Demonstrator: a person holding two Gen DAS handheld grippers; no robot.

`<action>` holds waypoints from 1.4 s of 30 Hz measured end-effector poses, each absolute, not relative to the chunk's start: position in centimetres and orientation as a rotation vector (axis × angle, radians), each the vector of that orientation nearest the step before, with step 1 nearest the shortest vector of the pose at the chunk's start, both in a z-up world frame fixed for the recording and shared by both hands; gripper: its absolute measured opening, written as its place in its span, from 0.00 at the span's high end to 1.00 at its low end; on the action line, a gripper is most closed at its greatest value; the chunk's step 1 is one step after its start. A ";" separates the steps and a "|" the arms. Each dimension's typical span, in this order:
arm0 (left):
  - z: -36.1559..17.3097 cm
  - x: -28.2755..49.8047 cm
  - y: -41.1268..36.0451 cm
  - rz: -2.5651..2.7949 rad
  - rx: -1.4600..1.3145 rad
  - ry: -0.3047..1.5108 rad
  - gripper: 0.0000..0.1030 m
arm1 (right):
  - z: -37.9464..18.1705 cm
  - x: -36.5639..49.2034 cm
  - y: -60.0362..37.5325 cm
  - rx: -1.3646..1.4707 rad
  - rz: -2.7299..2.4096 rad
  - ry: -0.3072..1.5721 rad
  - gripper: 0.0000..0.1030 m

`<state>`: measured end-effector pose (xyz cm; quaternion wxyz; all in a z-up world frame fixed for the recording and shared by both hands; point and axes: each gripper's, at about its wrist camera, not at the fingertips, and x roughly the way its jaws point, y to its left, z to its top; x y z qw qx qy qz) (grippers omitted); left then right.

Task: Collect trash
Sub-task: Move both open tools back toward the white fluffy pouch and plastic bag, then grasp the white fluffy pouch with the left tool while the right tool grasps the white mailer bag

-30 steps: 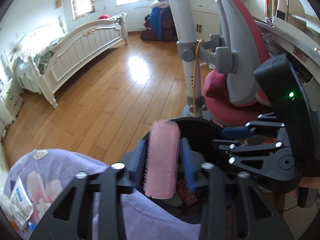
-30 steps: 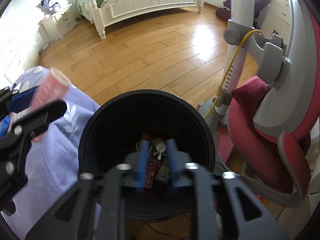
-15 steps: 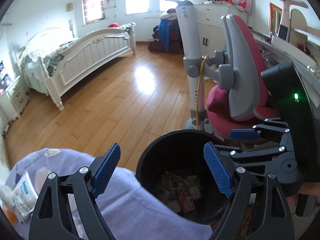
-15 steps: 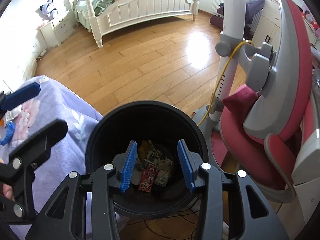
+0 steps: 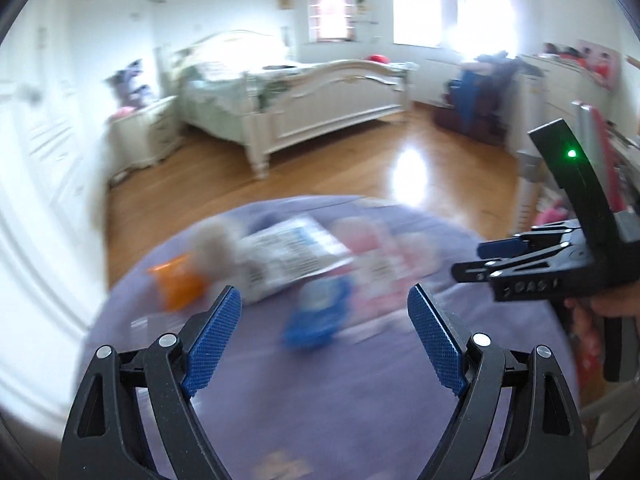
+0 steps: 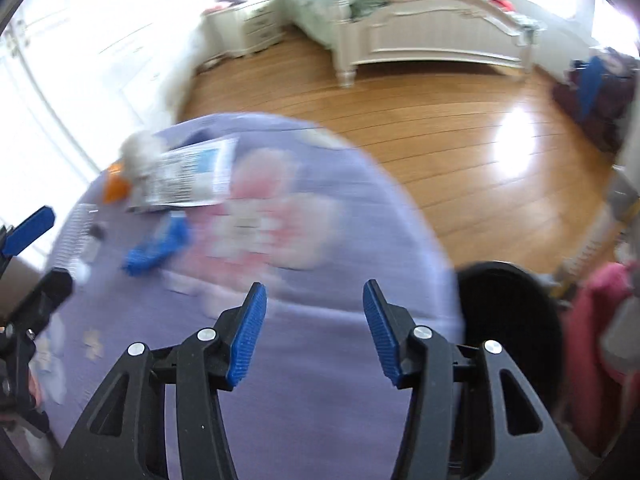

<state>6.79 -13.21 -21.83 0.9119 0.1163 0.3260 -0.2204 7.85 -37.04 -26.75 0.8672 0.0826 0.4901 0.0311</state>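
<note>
Blurred trash lies on a round table under a purple flowered cloth (image 5: 320, 408) (image 6: 320, 392): a white printed packet (image 5: 292, 252) (image 6: 192, 176), a blue wrapper (image 5: 316, 316) (image 6: 156, 244), an orange piece (image 5: 176, 284) (image 6: 114, 186) and a white crumpled wad (image 5: 216, 244) (image 6: 140, 148). My left gripper (image 5: 324, 300) hangs wide open and empty just short of the blue wrapper. My right gripper (image 6: 315, 290) is over bare cloth to the right, its jaws opening with nothing between them. The black bin (image 6: 508, 320) stands off the table's right edge.
Beyond the table is wooden floor (image 5: 360, 176), then a white bed (image 5: 320, 96) and a nightstand (image 5: 148, 136). A pink chair (image 6: 592, 340) stands to the right of the bin. A hand (image 5: 612, 304) holds the right gripper's handle.
The left gripper let go of a pink roll over the bin. Both grippers then swung left from above the bin to above the table. The right jaws spread wider.
</note>
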 end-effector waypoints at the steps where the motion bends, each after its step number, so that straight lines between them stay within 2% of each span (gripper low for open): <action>1: -21.9 6.7 -11.6 -0.421 0.242 0.675 0.18 | -27.2 8.6 -35.5 0.207 0.109 1.036 0.51; 5: -23.0 6.9 -5.1 -0.314 0.243 0.725 0.18 | -28.1 10.3 -30.8 0.242 0.186 1.060 0.51; 9: -24.4 8.3 -2.4 -0.287 0.210 0.770 0.18 | -28.8 11.1 -28.2 0.242 0.204 1.078 0.51; 16: -23.7 9.4 -2.3 -0.329 0.171 0.739 0.18 | -27.1 13.5 -27.5 0.158 0.131 1.045 0.51; 22: -23.4 12.8 -4.5 -0.386 0.168 0.733 0.18 | -27.8 19.0 -26.9 0.075 0.117 1.107 0.51; 26: -22.8 15.9 -5.3 -0.408 0.131 0.721 0.18 | -29.0 21.6 -26.1 0.070 0.157 1.149 0.44; 27: -22.8 16.7 -5.5 -0.413 0.125 0.725 0.18 | -29.1 21.9 -25.9 0.068 0.171 1.145 0.46; 28: -22.9 17.5 -5.5 -0.413 0.122 0.730 0.18 | -29.2 22.0 -25.8 0.061 0.179 1.141 0.57; 29: -23.0 18.4 -5.6 -0.406 0.120 0.735 0.18 | -29.1 22.0 -25.7 0.054 0.196 1.134 0.81; 30: -23.2 19.6 -5.8 -0.400 0.113 0.747 0.18 | -29.0 21.7 -25.5 0.019 0.203 1.127 0.85; 31: -23.6 20.5 -5.9 -0.408 0.106 0.766 0.18 | -29.1 21.3 -25.4 0.003 0.211 1.118 0.97; 32: -23.9 21.4 -6.1 -0.416 0.101 0.789 0.18 | -29.1 21.0 -25.5 0.002 0.220 1.118 1.00; 37: -25.7 25.5 -8.5 -0.436 0.143 0.849 0.20 | -29.7 18.3 -26.5 -0.005 0.246 1.124 1.00; 38: -25.7 26.0 -8.9 -0.449 0.138 0.854 0.27 | -29.6 17.7 -26.8 0.001 0.243 1.118 1.00; 40: -26.1 27.0 -10.0 -0.470 0.174 0.884 0.35 | -29.1 17.0 -27.7 0.035 0.246 1.105 1.00; 41: -26.6 27.5 -10.7 -0.476 0.201 0.915 0.48 | -28.8 16.9 -28.0 0.056 0.251 1.102 0.98; 42: -27.2 28.0 -11.4 -0.483 0.229 0.955 0.54 | -28.5 17.0 -28.3 0.072 0.253 1.101 0.95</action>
